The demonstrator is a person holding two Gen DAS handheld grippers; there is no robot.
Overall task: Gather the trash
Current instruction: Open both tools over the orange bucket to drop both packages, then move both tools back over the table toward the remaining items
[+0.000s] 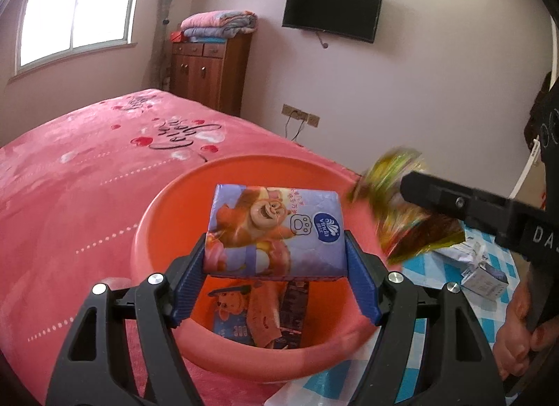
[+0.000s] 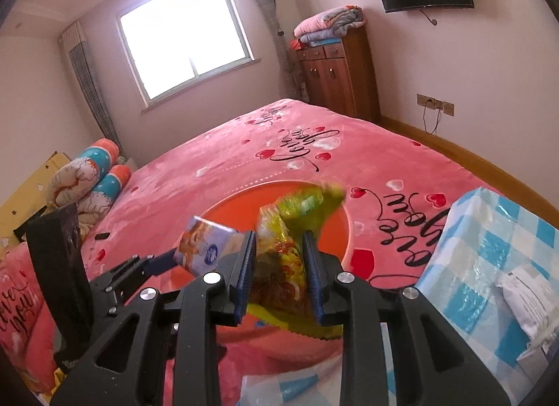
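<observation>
Clearly legible on the tissue pack [image 1: 276, 231] is the "Vinda" logo in a blue oval, beside a cartoon bear and a paw print; a few red Chinese characters near its top edge are too small to read. The left hand-held gripper [image 1: 276, 277] is clamped on this pack, its blue pads pressing on both sides, and holds it above the orange basin [image 1: 157, 231] that sits on the bed [image 1: 70, 179]. In the bottom of the basin lie more flat wrappers [image 1: 258, 315], one with another cartoon bear; their print is not readable.

The right hand-held gripper [image 2: 279, 266] has a yellow-green snack bag [image 2: 283, 259] between its fingers, over the basin's far side; the bag is blurred and its lettering cannot be made out. Its jaws stand a little apart, and whether the pads press on the bag I cannot tell. On that gripper's black body, seen from the left wrist view, white letters "DA" show before the edge cuts them off.

The pink bedspread carries looping black script, "Love you", among red hearts [image 2: 304, 147]. To the right a blue-and-white checked cloth [image 2: 489, 242] bears a crumpled white packet [image 2: 531, 297] with tiny print. A wall television [image 1: 332, 11] and a wooden cabinet [image 1: 209, 71] topped with folded quilts stand beyond the bed.
</observation>
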